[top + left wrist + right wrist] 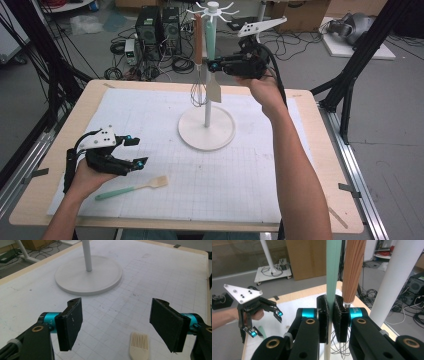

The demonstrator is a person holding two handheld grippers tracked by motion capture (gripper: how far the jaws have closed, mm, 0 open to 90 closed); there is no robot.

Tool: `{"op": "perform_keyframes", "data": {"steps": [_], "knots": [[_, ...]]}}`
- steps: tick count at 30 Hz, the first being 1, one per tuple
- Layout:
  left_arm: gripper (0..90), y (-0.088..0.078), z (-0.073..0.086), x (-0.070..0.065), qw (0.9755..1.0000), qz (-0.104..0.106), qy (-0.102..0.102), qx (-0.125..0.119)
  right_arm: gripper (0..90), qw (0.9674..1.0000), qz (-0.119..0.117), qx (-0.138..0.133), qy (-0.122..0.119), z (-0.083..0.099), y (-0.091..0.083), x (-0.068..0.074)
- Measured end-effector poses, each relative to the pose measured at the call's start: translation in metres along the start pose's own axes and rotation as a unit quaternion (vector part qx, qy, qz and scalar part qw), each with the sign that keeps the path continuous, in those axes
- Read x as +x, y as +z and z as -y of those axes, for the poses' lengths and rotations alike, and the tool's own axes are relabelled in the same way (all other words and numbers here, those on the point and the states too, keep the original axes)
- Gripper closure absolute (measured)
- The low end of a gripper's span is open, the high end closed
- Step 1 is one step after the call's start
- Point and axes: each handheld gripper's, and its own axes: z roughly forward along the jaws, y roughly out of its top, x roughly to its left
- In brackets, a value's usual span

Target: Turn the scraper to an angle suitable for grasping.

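Likely light, stiff, a bit slick: spatula (212,55) hanging on rack (207,131) beside whisk (198,75), right gripper (331,320) fingers clamped mid-handle, best hold there; left gripper (136,151) fingers apart, idle over bench (60,145).

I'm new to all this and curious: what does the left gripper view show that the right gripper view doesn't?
Left gripper view's own: the left tool seen from behind, jaws open over the gridded mat, a cream brush head lying on it, and the stand's round base.
Right gripper view's own: the right tool shut on a hanging mint-green handle, a wooden whisk handle beside it, and the hand holding the left tool.
Shared: the left tool itself, the stand's white pole and the mat.
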Motion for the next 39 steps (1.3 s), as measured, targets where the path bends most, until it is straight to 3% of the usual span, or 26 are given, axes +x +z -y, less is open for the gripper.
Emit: {"op": "perform_keyframes", "data": {"steps": [18,28,39], "knots": [[26.9,0.001,0.0,0.0,1.0,0.002,0.002,0.004,83.4,0.9998,0.013,0.003,0.014,0.003,0.002,-0.007],[27.0,-0.001,0.001,0.001,1.0,-0.002,0.003,0.003,65.4,0.9993,0.038,0.003,0.009,0.003,-0.005,-0.003],[26.9,-0.002,0.002,0.003,1.0,-0.004,-0.003,0.002,46.5,0.9989,0.045,0.007,0.014,0.014,-0.011,0.003]]}}
